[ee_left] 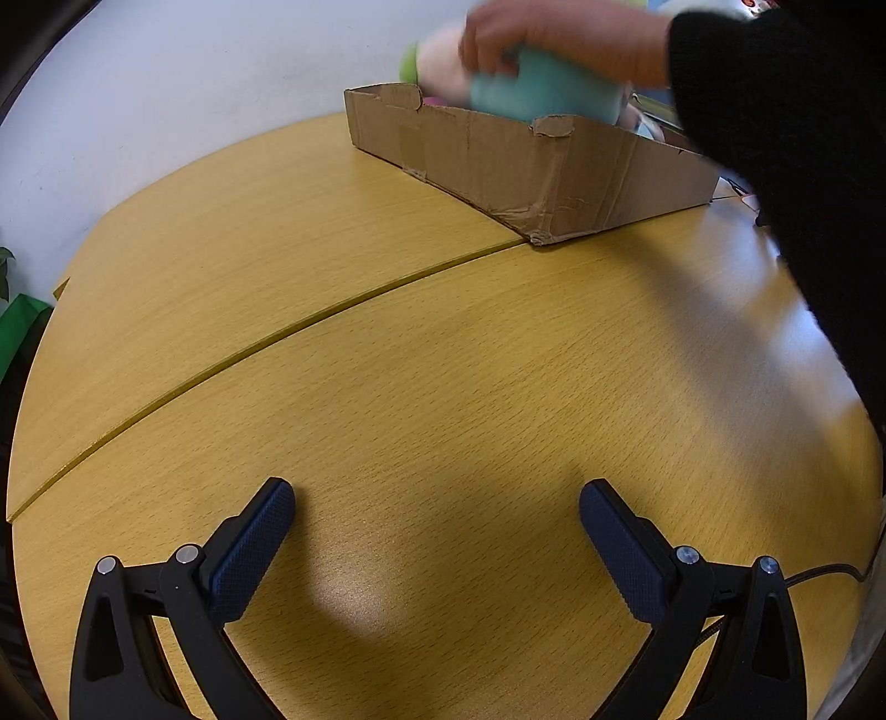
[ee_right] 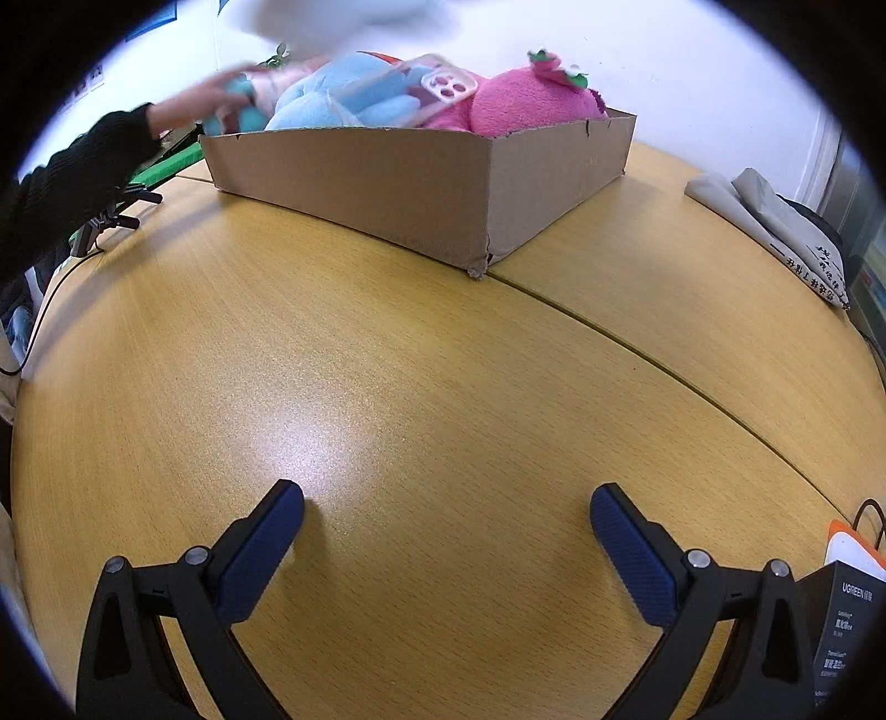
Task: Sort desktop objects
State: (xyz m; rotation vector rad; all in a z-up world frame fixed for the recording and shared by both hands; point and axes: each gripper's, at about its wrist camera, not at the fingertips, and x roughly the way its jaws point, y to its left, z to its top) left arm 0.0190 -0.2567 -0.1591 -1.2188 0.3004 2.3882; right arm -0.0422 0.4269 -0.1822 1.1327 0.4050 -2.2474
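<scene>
Both sets of jaws stand wide apart and hold nothing. From the left wrist camera, the left gripper (ee_left: 437,498) hovers low over the bare wooden table (ee_left: 387,360), its blue-padded fingers (ee_left: 249,548) spread over empty tabletop. A curved seam crosses the table from lower left toward the cardboard box (ee_left: 498,160), which sits at the far side. Above the box, a bare hand (ee_left: 554,39) in a black sleeve (ee_left: 786,138) reaches in from the right and grips a blurred teal plush (ee_left: 542,94); a pale pink shape and a bit of green show just left of it, too smeared to identify.

From the right wrist camera, the right gripper (ee_right: 447,501) likewise hangs over bare table, well short of the box. At far left the same sleeve and hand reach into the box's left end. The box brims with soft toys: a light blue plush (ee_right: 338,94) on the left, a clear phone case (ee_right: 448,86) lying on top in the middle, and a bright pink plush (ee_right: 531,108) with a strawberry topper on the right. Further right, folded grey cloth (ee_right: 775,221) lies on the table's edge, and a dark printed carton (ee_right: 841,631) stands at the lower right corner.
</scene>
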